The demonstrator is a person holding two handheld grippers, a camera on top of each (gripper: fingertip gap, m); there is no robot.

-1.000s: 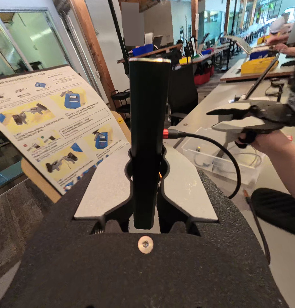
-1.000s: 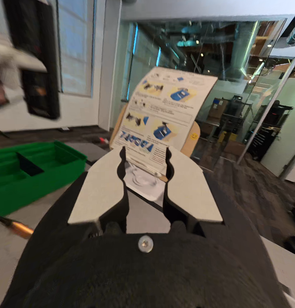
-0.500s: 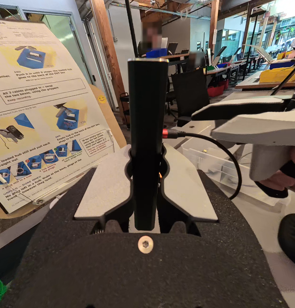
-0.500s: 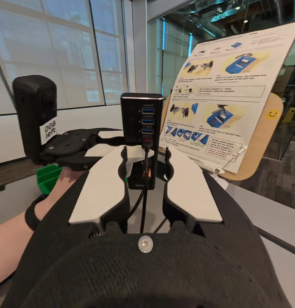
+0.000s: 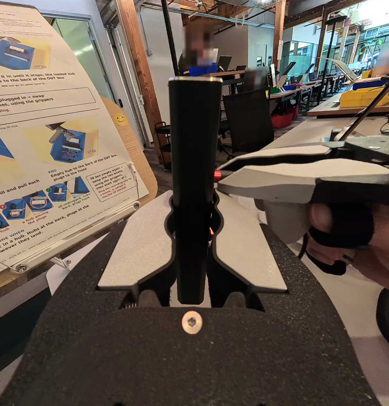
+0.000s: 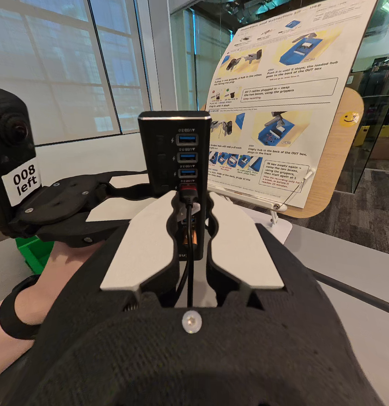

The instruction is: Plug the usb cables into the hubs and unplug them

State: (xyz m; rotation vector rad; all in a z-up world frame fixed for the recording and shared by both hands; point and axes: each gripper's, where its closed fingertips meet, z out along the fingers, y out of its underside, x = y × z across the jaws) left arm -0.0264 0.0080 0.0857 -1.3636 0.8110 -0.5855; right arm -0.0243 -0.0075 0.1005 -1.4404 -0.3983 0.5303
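**Hub clamped upright in left tool; right tool's fingers flank a seated red plug**

Containers: A green bin (image 6: 33,252) shows partly at 9 o'clock in the right wrist view, behind the left gripper; its contents are hidden. Yellow and blue bins sit on distant desks at 2 o'clock in the left wrist view, contents not discernible.

Task item: The black USB hub (image 5: 194,175) stands with its long axis vertical, one end up, squeezed between the fingers of the left gripper (image 5: 192,205), which are closed onto its lower half. In the right wrist view the hub's port face is turned toward the right gripper (image 6: 191,197). Three blue ports near the top stand empty. Below them a red-collared plug (image 6: 188,193) is seated in a port, its black cable (image 6: 189,263) dropping straight down between the right tool's fingers. An orange-tinted plug (image 6: 190,238) sits lower in the hub.

Right tool: its fingers lie either side of the red plug with a narrow gap; whether they actually pinch it cannot be told. In the left wrist view the fingertips meet the hub's side at 3 o'clock, level with the red collar.

Writing: The hub carries small port markings, the left tool's camera a white sticker, and a printed instruction sheet (image 6: 277,105) rests on a wooden easel at 1 o'clock.
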